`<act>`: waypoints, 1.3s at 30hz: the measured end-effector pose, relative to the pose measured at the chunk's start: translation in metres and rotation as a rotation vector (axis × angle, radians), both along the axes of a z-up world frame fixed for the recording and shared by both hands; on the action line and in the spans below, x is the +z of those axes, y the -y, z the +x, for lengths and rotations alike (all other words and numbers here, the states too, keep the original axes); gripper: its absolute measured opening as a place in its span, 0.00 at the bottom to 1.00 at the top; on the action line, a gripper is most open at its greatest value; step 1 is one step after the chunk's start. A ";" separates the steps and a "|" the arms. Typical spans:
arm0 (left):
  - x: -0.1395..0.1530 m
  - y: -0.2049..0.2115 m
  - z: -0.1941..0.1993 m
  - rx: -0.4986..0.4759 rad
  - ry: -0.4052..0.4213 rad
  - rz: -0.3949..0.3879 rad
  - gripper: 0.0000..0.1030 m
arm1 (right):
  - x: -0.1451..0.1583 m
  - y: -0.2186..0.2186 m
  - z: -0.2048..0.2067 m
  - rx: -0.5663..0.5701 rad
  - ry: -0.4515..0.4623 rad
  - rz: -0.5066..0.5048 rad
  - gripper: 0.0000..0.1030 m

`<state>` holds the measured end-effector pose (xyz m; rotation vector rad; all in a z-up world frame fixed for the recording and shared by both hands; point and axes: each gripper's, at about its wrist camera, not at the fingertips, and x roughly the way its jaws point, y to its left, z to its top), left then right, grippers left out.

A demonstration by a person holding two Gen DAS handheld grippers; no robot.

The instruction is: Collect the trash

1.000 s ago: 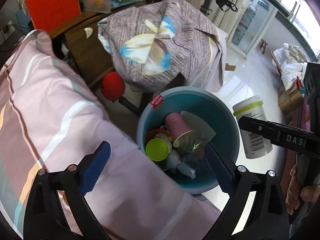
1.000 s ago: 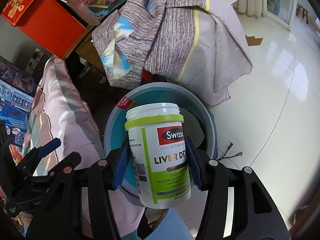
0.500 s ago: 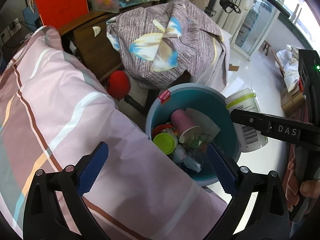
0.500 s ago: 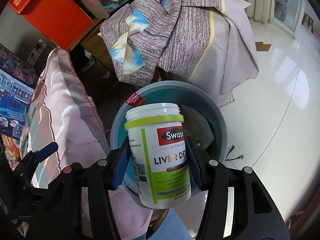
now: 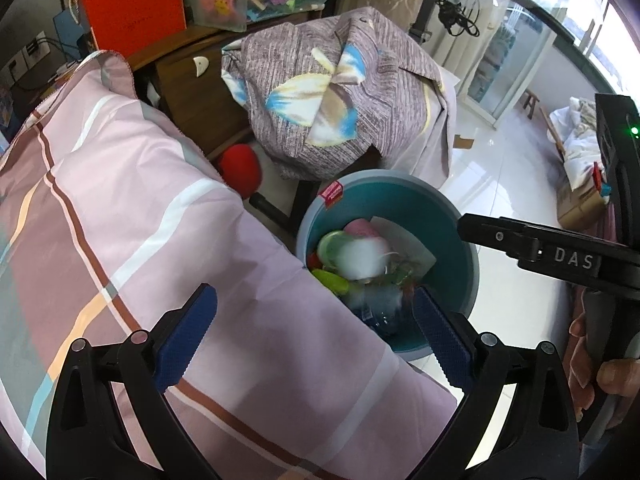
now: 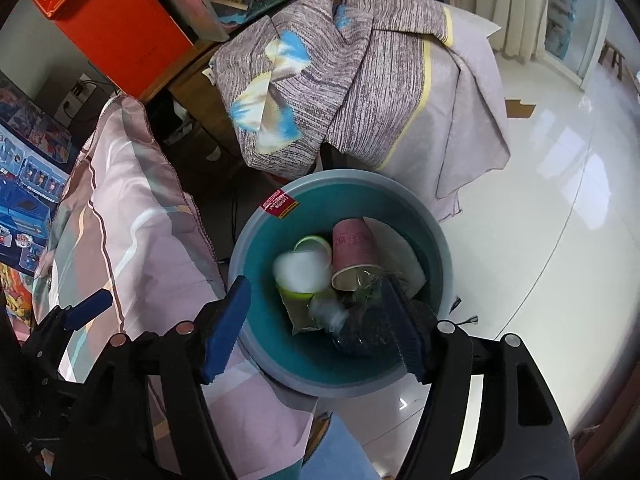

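Daylight enters from the tall glass doors far ahead and to the right of the tools, so both views are bright there and dimmer on the left side. The glossy white tiled floor shows strong glare and pale reflections. The round teal plastic bin is evenly lit, with soft shadow under the grey striped cloth beyond it. The white bottle with green band inside the bin is smeared by motion blur in both views, while other things stay sharp. The fisheye lens bends straight lines near the edges, and the corners are black.
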<state>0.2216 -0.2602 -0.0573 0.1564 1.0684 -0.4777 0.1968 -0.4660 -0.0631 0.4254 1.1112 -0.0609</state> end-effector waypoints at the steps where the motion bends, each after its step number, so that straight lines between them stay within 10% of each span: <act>1: 0.000 -0.001 -0.001 0.002 0.001 -0.002 0.95 | 0.002 0.000 -0.002 -0.001 0.001 -0.002 0.69; 18: 0.030 -0.026 -0.054 0.064 0.039 -0.003 0.96 | 0.040 -0.032 -0.060 0.100 0.099 -0.162 0.93; 39: 0.047 -0.053 -0.099 0.121 0.083 -0.025 0.96 | 0.067 -0.047 -0.136 0.040 0.126 -0.307 0.93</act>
